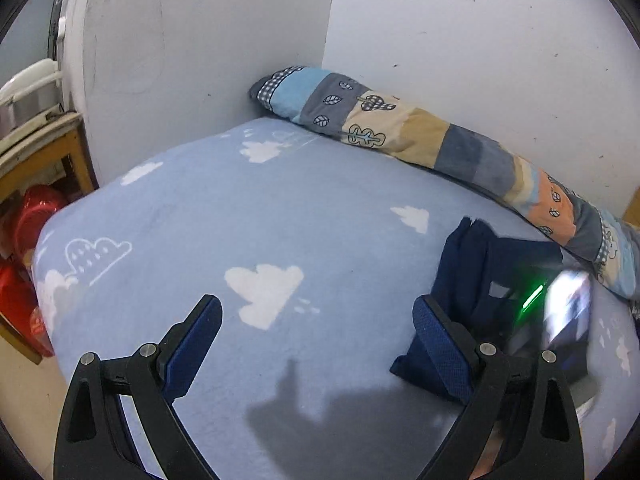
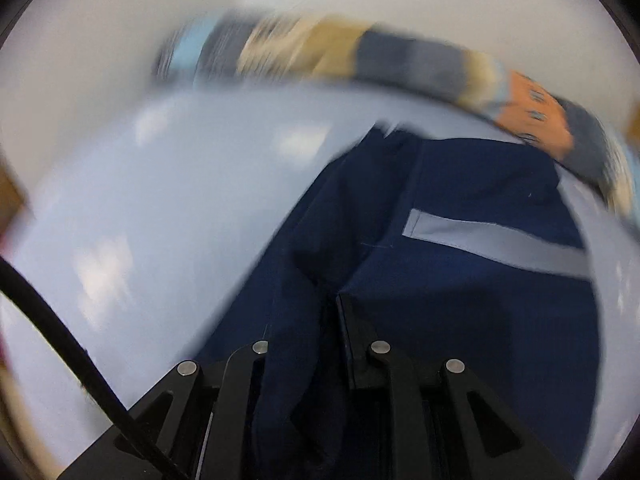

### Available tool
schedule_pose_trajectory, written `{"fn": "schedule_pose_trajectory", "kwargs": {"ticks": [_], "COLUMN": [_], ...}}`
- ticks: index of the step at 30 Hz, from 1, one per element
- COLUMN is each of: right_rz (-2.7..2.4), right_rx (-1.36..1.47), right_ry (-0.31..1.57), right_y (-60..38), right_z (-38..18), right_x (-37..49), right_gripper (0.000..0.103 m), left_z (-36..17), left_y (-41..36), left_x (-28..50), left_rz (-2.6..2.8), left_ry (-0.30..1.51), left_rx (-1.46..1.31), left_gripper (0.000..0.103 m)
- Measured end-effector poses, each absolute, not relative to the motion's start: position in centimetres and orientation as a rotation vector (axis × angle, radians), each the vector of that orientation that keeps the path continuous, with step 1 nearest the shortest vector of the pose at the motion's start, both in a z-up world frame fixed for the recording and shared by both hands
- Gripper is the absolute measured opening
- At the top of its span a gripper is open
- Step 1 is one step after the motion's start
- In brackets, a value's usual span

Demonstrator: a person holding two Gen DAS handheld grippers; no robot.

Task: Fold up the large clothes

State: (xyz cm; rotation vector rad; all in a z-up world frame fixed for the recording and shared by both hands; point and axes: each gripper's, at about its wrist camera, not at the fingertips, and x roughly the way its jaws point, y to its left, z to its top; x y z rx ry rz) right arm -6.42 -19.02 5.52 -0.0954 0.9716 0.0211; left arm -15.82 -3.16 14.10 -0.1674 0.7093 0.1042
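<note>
Black left claw [image 1: 318,334], blue textured pads [image 1: 442,344], silver screws.

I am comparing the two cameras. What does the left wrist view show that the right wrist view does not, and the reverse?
Only the left wrist view shows the open left gripper holding nothing, a wooden shelf and red items beside the bed.

Only the right wrist view shows the right gripper shut on the navy garment, and that garment's full grey stripe.

Both show the garment, the cloud-print sheet and the patchwork quilt rolled along the wall.
</note>
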Motion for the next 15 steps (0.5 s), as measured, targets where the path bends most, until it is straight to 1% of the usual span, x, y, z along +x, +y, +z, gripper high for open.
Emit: {"fn": "schedule_pose_trajectory", "kwargs": {"ticks": [2,6,7,8,9,10,13,14,15], "right_rz": [-0.002,0.036,0.064,0.134,0.185,0.259,0.470,0.516,0.510], "right_rx": [-0.198,-0.154,-0.143,-0.114,-0.089,-0.050,0.166,0.222,0.224], "right_ry": [0.903,0.888,0.878,0.882,0.899,0.928,0.915,0.894,0.873], "right_y": [-17.9,-19.4,-19.7,-20.0,-19.3,-19.4,-22.0,-23.4,-24.3], "right_z": [4.3,5.6,6.1,6.6,7.1,7.5,9.8,11.1,12.2], "right_x": [-7.6,-7.3,-7.6,-7.8,-8.1,-8.5,-10.5,-11.2,-11.8], "right_gripper": [0.017,0.017,0.023,0.037,0.054,0.060,0.061,0.057,0.057], "left_z": [14.2,14.4,14.4,14.3,14.2,14.1,14.0,14.1,14.0], "left_y": [-3.2,-4.3,-4.5,-4.8,-5.2,-5.3,-5.2,-4.7,-4.6], "left_x": [-15.6,-15.3,-15.1,-14.9,-14.8,-14.7,-14.8,-14.9,-14.8], "left_rz": [0.106,0.100,0.094,0.089,0.087,0.088,0.077,0.072,0.075], "left_ry": [0.709,0.702,0.702,0.705,0.708,0.710,0.705,0.703,0.707], "left_rx": [-0.163,-0.159,-0.157,-0.153,-0.142,-0.138,-0.167,-0.212,-0.221], "left_gripper": [0.096,0.096,0.096,0.096,0.096,0.096,0.096,0.096,0.096]}}
